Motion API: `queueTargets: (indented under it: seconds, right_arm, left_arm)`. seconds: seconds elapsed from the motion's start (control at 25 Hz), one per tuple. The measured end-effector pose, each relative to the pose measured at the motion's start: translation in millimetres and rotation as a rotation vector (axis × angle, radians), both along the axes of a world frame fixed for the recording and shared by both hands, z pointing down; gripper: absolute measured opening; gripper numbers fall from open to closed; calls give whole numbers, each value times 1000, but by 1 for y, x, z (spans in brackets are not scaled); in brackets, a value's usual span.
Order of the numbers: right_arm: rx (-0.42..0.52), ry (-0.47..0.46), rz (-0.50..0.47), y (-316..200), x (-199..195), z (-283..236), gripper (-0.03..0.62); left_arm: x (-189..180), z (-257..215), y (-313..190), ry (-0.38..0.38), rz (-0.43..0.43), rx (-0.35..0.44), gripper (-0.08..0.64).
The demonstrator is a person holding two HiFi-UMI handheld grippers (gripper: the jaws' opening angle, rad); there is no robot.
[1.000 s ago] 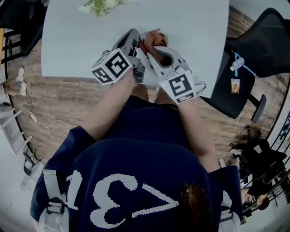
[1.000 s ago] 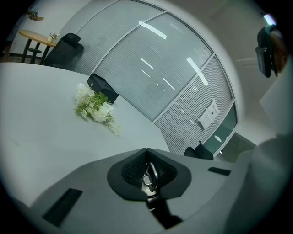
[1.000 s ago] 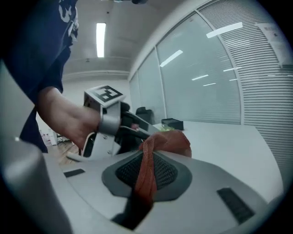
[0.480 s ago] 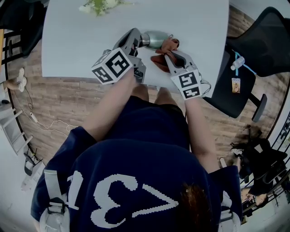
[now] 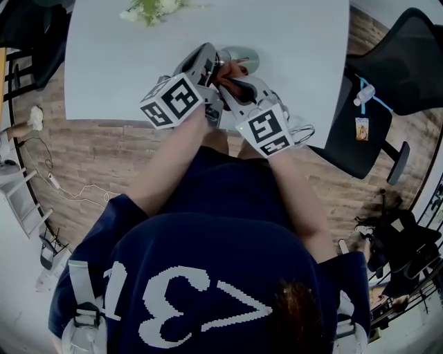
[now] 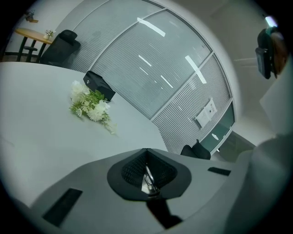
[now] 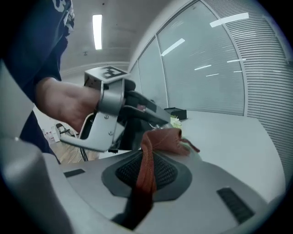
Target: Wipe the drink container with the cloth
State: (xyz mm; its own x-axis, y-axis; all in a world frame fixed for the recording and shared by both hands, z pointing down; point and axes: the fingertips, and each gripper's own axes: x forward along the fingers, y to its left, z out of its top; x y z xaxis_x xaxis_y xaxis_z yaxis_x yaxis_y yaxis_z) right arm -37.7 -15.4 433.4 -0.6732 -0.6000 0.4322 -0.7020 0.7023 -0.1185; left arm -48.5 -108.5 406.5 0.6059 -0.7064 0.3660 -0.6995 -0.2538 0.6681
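The drink container (image 5: 241,58) is sitting just beyond the left gripper (image 6: 147,176), which is closed tight on what seems its thin metal loop, while the right gripper (image 5: 231,77), clamping the rust-brown cloth (image 7: 147,160), is swinging back in against the container for another wipe.

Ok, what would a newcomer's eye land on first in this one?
The two marker-cubed grippers meeting over the near edge of the white table: the right gripper clamps a rust-brown cloth, the left gripper pinches the silvery drink container by a thin metal part. White flowers lie toward the far side.
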Motion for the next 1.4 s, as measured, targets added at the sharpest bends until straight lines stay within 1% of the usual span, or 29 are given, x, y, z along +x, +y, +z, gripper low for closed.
queueTargets:
  seconds: [0.08, 0.2, 0.28, 0.36, 0.48, 0.6, 0.68, 0.76, 0.84, 0.92, 1.0, 1.12, 1.2, 1.24, 1.32, 1.4]
  right_arm:
    - [-30, 34, 13, 2, 10, 16, 57]
    - [-112, 87, 66, 5, 35, 49, 57]
    - [-162, 99, 112, 5, 54, 65, 57]
    - [-182, 93, 132, 3, 64, 67, 57]
    - [-169, 69, 87, 1, 52, 57, 57]
    - [-120, 7, -1, 1, 18, 36, 58]
    - [-96, -34, -41, 0, -1, 25, 58]
    - [-97, -37, -59, 0, -7, 24, 58]
    - [-118, -25, -54, 3, 1, 31, 58]
    - [-152, -23, -19, 7, 20, 39, 58]
    - [-190, -43, 48, 10, 49, 46, 58]
    - [-255, -89, 209, 13, 107, 54, 58]
    - [-267, -94, 329, 8, 147, 56, 60]
    - [-257, -92, 369, 4, 162, 53, 60]
    - [-225, -95, 393, -7, 173, 43, 60]
    - [-196, -90, 371, -17, 166, 34, 60]
  left_arm:
    - [0, 2, 0, 3, -1, -8, 15]
    - [2, 8, 2, 3, 9, -30, 15]
    - [4, 12, 5, 8, 15, -45, 15]
    - [4, 13, 6, 14, 17, -46, 15]
    - [3, 12, 4, 26, 8, -46, 15]
    - [4, 12, 2, 20, 11, -48, 15]
    - [6, 10, 1, 20, 17, -47, 15]
    - [8, 9, 1, 19, 23, -44, 15]
    - [10, 9, 1, 22, 25, -45, 15]
    - [11, 10, 0, 26, 29, -49, 15]
    - [12, 9, -2, 25, 37, -46, 15]
    - [15, 8, -2, 26, 46, -37, 15]
    - [19, 5, -2, 28, 53, -27, 15]
    - [21, 4, -2, 30, 59, -22, 15]
    - [26, 1, -1, 36, 73, -14, 15]
    - [33, -3, 0, 48, 86, -4, 15]
